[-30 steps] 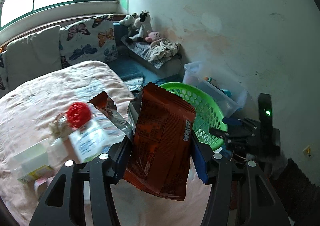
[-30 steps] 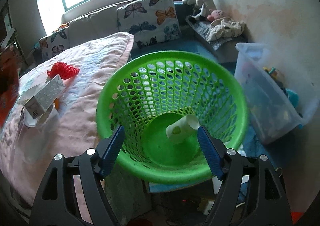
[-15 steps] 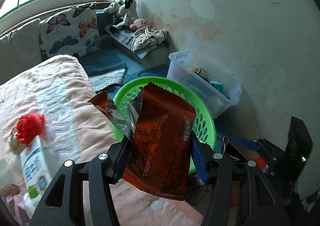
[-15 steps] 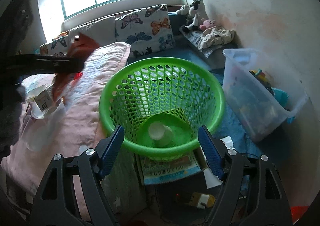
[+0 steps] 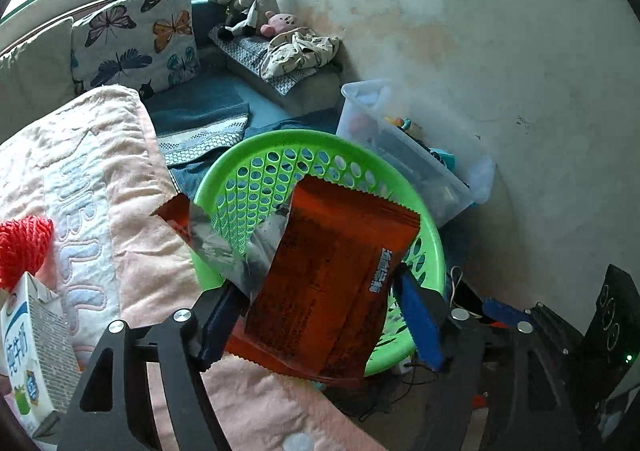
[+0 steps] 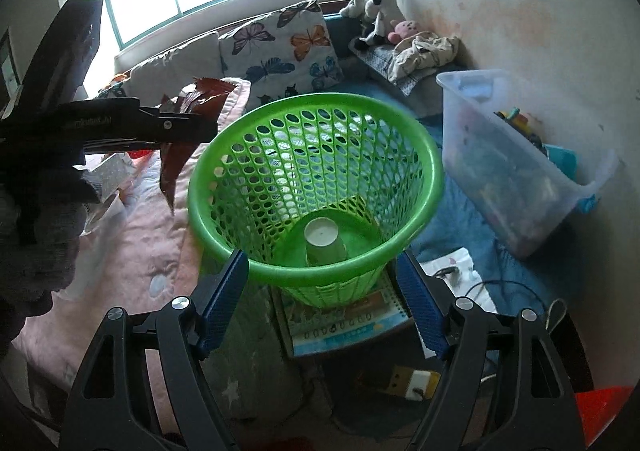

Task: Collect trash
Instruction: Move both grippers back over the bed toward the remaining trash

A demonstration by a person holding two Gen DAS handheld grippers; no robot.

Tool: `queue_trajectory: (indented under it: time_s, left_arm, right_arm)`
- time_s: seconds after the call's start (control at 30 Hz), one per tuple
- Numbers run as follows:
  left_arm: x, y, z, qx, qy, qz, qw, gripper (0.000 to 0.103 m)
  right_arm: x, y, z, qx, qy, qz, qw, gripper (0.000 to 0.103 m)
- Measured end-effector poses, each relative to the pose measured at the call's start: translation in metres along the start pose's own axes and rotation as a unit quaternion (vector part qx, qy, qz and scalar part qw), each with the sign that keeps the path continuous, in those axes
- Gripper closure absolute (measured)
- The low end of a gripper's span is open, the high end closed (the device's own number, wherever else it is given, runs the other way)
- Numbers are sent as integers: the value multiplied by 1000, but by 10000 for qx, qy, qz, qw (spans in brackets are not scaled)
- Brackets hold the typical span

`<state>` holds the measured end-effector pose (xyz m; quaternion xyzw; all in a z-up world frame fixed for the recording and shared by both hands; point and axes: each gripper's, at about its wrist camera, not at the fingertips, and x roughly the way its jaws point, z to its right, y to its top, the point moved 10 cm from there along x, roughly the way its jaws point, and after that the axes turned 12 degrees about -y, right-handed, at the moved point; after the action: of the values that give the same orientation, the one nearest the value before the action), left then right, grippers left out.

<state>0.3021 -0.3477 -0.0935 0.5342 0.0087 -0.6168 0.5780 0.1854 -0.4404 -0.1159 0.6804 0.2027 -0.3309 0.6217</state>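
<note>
The left gripper (image 5: 320, 315) is clamped on a torn red snack wrapper (image 5: 332, 283), its blue pads pressing the bag from both sides. The wrapper stands on end between the fingers, long axis running up and away from the gripper with a slight lean to the right, its serrated top edge uppermost and a ripped flap of silver lining (image 5: 224, 239) splayed out to the left. It hangs at the near-left rim of the green basket (image 5: 280, 143), over the edge of the pink quilt (image 5: 120, 179); from the right wrist view the wrapper (image 6: 188, 127) is still just outside the rim, on the bed side.

The right gripper (image 6: 322, 303) is spread wide and holds nothing, its fingers flanking the near rim of the basket (image 6: 420, 139). A paper cup (image 6: 324, 241) lies on the basket floor; the mouth above it is unobstructed.

A clear storage bin (image 6: 520, 155) stands close on the basket's right, the bed on its left. A milk carton (image 5: 28, 351) and red yarn (image 5: 24, 247) sit on the quilt.
</note>
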Motion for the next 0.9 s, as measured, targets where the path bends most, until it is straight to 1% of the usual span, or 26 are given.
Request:
queue_trajectory:
  time_s: [0.03,0.17,0.23,0.4,0.53,0.7,0.9]
  left_arm:
    - [1,-1,-1,-24,-19,6,10000,27]
    - [0,-2,1,-26,-135,65,9999,24]
    - [0,-2,3,-11,-173,95,9998,21]
    - [-2,-6,6,26,-153,95,9998,20]
    - [-13,-9,5,19,-118,163,9998,20]
    - [-35,-13,2,-16,26,298,9996,20]
    - [-70,-28,-7,73,380,475,9981,20]
  right_arm:
    - [0,0,0,10,9,-7,10000,27]
    - [-1,-3,-2,57,47,-9,10000,27]
    - [-2,-4,-2,60,61,-3,10000,27]
    - [-5,-4,-1,78,41,11,10000,27]
    - [-8,-4,0,100,24,28,9999,27]
    - [-15,-3,-6,58,45,68,9999,27]
    - [-23,-2,-22,-47,135,111,9998,27]
